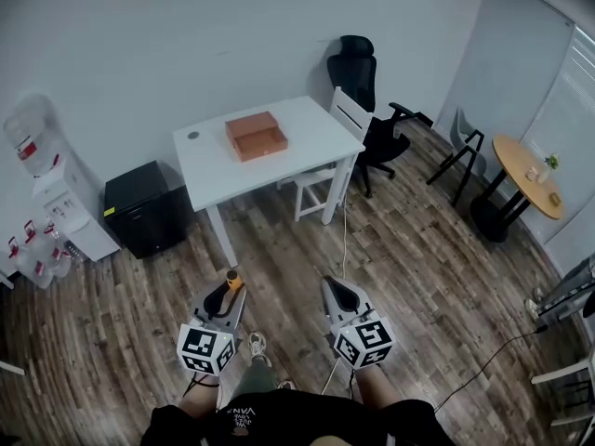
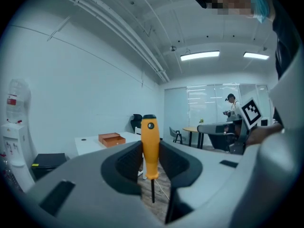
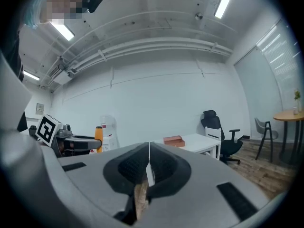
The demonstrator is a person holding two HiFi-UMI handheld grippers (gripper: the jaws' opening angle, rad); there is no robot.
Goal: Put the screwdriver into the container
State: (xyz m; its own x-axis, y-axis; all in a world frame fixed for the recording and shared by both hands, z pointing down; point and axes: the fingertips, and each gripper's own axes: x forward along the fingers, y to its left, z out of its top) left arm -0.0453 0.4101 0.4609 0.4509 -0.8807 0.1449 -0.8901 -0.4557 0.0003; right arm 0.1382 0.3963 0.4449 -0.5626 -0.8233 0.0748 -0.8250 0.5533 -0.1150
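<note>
An orange-handled screwdriver point(image 2: 150, 148) stands upright between the jaws of my left gripper point(image 2: 151, 156), which is shut on its handle; its dark shaft points down. In the head view the left gripper point(image 1: 228, 291) hangs low over the wooden floor with the orange handle point(image 1: 233, 275) at its tip. My right gripper point(image 1: 337, 293) is beside it, shut with nothing in it point(image 3: 148, 161). The container, an open orange-brown box point(image 1: 256, 136), sits on the white table point(image 1: 307, 124) well ahead of both grippers. It also shows far off in the gripper views point(image 2: 111, 139) point(image 3: 174, 140).
A white chair point(image 1: 327, 161) and a black office chair point(image 1: 369, 96) stand right of the table. A black cabinet point(image 1: 146, 207) and a water dispenser point(image 1: 51, 179) are at the left. A round wooden table point(image 1: 526, 175) is at the far right. A cable point(image 1: 345, 240) runs across the floor.
</note>
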